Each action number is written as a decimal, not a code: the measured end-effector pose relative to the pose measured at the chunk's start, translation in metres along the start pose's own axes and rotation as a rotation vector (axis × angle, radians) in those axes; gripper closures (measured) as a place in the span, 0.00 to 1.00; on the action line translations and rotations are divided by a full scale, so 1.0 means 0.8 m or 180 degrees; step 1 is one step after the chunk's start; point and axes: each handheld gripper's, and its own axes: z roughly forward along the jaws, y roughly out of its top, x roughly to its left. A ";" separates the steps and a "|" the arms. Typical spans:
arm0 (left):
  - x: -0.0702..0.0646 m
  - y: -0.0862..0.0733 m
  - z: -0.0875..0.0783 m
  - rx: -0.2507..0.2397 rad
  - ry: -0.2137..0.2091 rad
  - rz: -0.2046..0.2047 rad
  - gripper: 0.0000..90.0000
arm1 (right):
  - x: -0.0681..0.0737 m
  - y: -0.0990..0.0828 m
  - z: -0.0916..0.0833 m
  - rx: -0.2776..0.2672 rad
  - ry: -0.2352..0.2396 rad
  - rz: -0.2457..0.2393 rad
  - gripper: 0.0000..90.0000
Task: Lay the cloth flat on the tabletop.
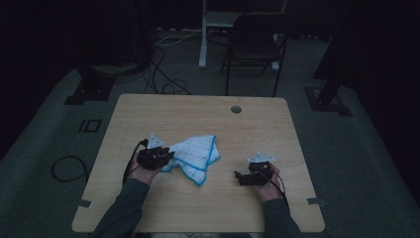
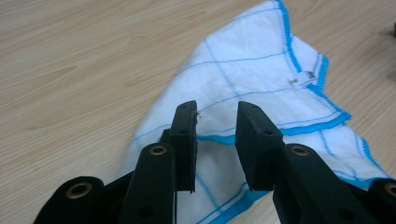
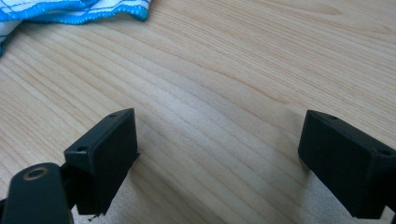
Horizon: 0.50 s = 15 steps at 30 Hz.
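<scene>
Left hand-held gripper (image 2: 215,140), jaws part-open just above the folded cloth (image 2: 261,88), seems positioned to regrasp; right hand-held gripper (image 3: 217,154) idles wide open over the counter (image 3: 233,60).

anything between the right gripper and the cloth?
Nothing visible. Bare table lies between the right gripper, jaws wide open, and the cloth. The left gripper hangs over the cloth's near edge, jaws apart.

Showing white cloth (image 2: 261,79) with thin blue grid lines and bright blue stitched edging, lying on light wood-grain table (image 1: 257,124). Both grippers' jaws looking matte black, brass-toned rivets. Chair (image 1: 255,42) reading black.
</scene>
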 end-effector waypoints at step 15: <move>-0.031 0.020 0.021 -0.0036 -0.0213 0.0115 0.74 | 0.000 0.000 0.000 0.0000 0.0000 0.0000 0.13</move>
